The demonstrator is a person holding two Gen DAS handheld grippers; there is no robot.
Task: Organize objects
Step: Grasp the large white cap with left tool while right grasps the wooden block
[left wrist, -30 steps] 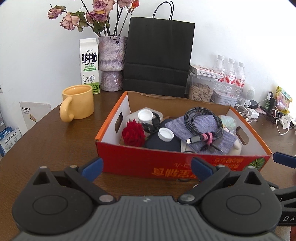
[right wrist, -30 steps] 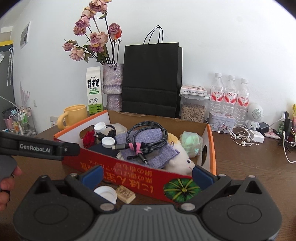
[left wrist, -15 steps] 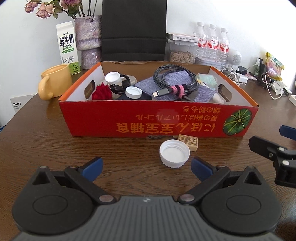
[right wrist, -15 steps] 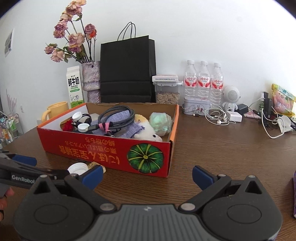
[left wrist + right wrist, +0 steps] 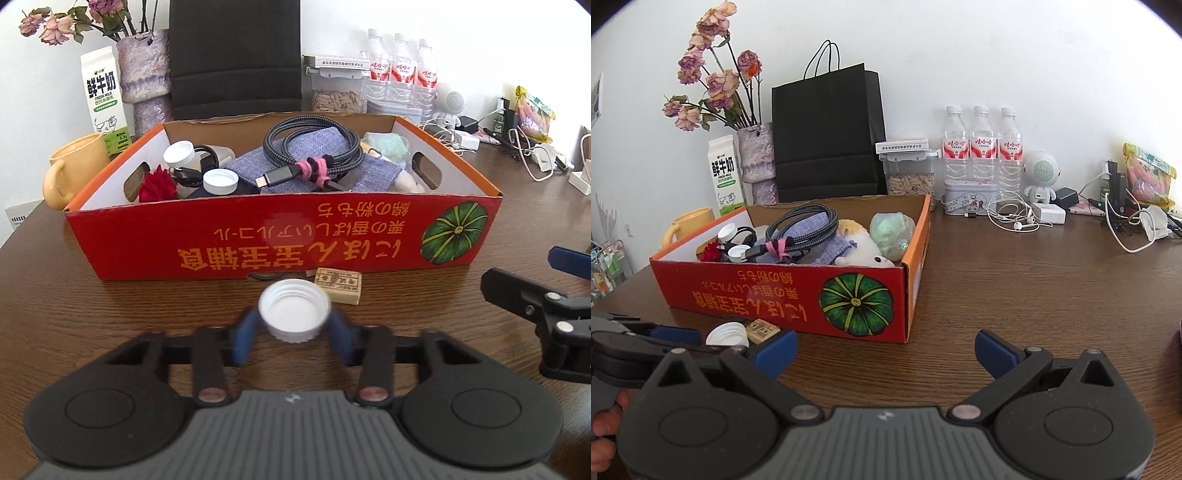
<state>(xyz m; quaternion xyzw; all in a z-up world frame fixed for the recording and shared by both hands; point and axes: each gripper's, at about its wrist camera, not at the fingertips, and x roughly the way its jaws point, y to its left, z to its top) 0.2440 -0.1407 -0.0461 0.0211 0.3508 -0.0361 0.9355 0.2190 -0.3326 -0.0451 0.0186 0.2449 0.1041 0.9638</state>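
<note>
A white bottle cap lies open side up on the brown table in front of a red cardboard box. My left gripper has its blue pads closed in on both sides of the cap. A small tan eraser block lies just behind the cap, against the box. The box holds a coiled cable, a grey pouch, a red flower, white caps and a plush toy. In the right wrist view the cap and block show at lower left. My right gripper is open and empty over bare table.
Behind the box stand a milk carton, a yellow mug, a vase of dried roses, a black paper bag, a seed jar and three water bottles. Cables, earphones and a small speaker lie at the right.
My left gripper has moved forward onto the white cap and its pads have closed in around it. My right gripper has drifted right and stayed open.
</note>
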